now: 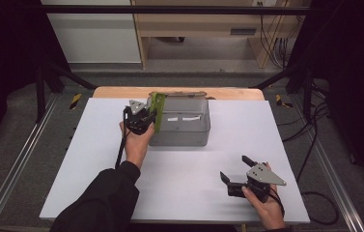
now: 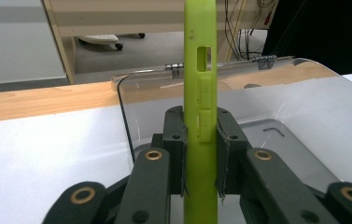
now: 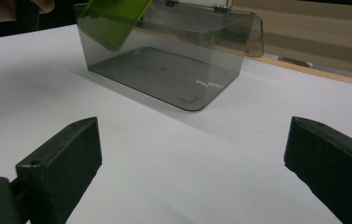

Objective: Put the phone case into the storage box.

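Nearest, the right tool rests on the white tabletop, jaws apart and empty. Farther off, the left tool clamps a lime-green phone case edgewise, long axis upright, at the left rim of the smoky clear box; the left hand is nearer.

Glossy smoky transparent plastic box, matt lime rubbery phone case, matt white tabletop, wooden edge

green case: top and bottom cut off at 12 and 6 o'clock | smoky box: white marks on floor too small to read | right gripper: jaw bases cropped
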### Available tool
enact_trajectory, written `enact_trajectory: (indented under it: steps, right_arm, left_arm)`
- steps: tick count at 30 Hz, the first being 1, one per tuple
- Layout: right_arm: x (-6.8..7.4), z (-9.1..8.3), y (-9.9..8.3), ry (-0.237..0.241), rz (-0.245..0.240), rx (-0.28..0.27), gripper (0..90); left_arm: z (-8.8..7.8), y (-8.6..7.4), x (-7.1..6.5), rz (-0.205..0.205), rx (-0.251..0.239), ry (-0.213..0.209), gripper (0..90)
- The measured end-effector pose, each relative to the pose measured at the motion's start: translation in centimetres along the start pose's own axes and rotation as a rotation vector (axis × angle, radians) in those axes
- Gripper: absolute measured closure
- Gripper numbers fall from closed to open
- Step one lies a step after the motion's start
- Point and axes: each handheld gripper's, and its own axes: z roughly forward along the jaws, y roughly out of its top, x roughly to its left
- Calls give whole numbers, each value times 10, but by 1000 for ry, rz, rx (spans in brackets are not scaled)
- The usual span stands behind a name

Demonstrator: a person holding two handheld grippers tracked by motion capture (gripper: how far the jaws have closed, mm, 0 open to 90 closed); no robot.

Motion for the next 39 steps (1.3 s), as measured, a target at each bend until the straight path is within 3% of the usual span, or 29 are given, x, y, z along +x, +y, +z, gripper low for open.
enact_trajectory:
  steps: [39]
  right_arm:
    - [-1, 1, 0, -1, 7, 5, 45]
  left_arm:
    - [8, -8, -1, 0, 57, -4, 774]
